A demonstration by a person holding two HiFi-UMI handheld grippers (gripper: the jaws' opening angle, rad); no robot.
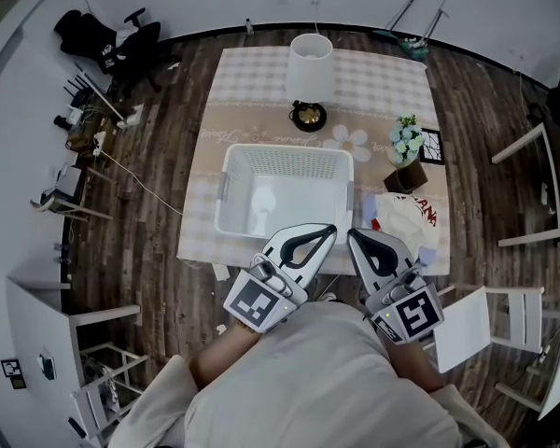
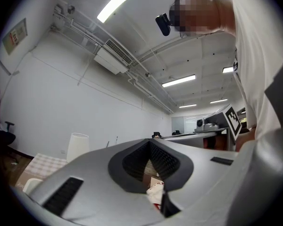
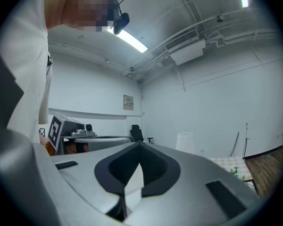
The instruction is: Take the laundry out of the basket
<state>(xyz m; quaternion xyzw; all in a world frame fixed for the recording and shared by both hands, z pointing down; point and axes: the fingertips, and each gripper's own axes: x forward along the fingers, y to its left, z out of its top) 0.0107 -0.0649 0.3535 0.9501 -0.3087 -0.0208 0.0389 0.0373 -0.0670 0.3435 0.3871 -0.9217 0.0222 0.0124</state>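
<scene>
the left gripper (image 1: 332,230) and the right gripper (image 1: 353,234) are both clenched, jaws pressed together and grasping nothing. they are held side by side over the table's (image 1: 252,91) near edge, tips towards the white basket (image 1: 231,171). the laundry (image 1: 406,217), a white garment with red print, lies near the table's near right corner, just beside the basket's right wall.

Long white fluorescent ceiling strips (image 2: 120,1) glowing bright, glaring slightly in both gripper views; fisheye bending pale walls (image 2: 61,102), corners darkening into black vignette; head view appearing evenly lit and sharp, shadows lying faint on dark wooden plank floor (image 1: 159,250)
</scene>
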